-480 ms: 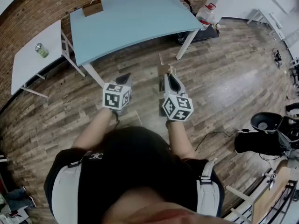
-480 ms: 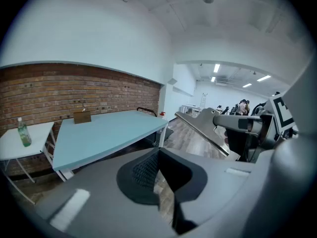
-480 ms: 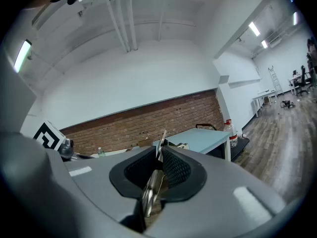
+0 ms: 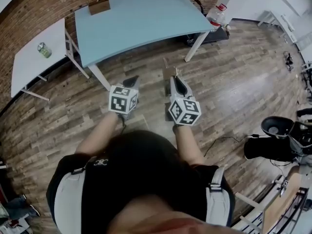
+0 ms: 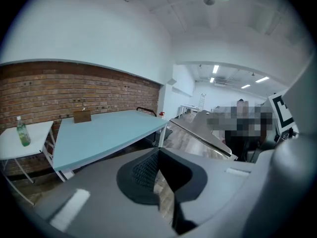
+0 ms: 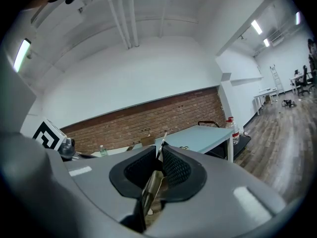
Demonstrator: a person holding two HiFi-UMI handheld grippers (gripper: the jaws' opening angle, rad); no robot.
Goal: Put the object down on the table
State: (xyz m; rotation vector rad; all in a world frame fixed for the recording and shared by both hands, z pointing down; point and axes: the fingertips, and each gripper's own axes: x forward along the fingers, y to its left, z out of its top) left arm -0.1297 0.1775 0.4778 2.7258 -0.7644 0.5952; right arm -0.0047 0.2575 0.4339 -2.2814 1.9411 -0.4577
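In the head view both grippers hang over the wooden floor, short of the light blue table (image 4: 141, 18). My right gripper (image 4: 174, 77) is shut on a thin brown cardboard piece (image 4: 166, 63) that sticks out past its tips toward the table. In the right gripper view the cardboard piece (image 6: 154, 182) stands edge-on between the ribbed pads, with the table (image 6: 200, 135) beyond. My left gripper (image 4: 130, 80) is to its left at about the same height. In the left gripper view it (image 5: 159, 152) is shut with nothing between the jaws.
A brown box (image 4: 99, 6) sits at the table's far edge. A white side table (image 4: 34, 62) at the left carries a green bottle (image 4: 44, 49). A water jug (image 4: 216, 14) stands past the table's right end. Black equipment (image 4: 275, 140) and cables lie at the right.
The cardboard piece now shows more edge-on in the right gripper. Both grippers have barely shifted.
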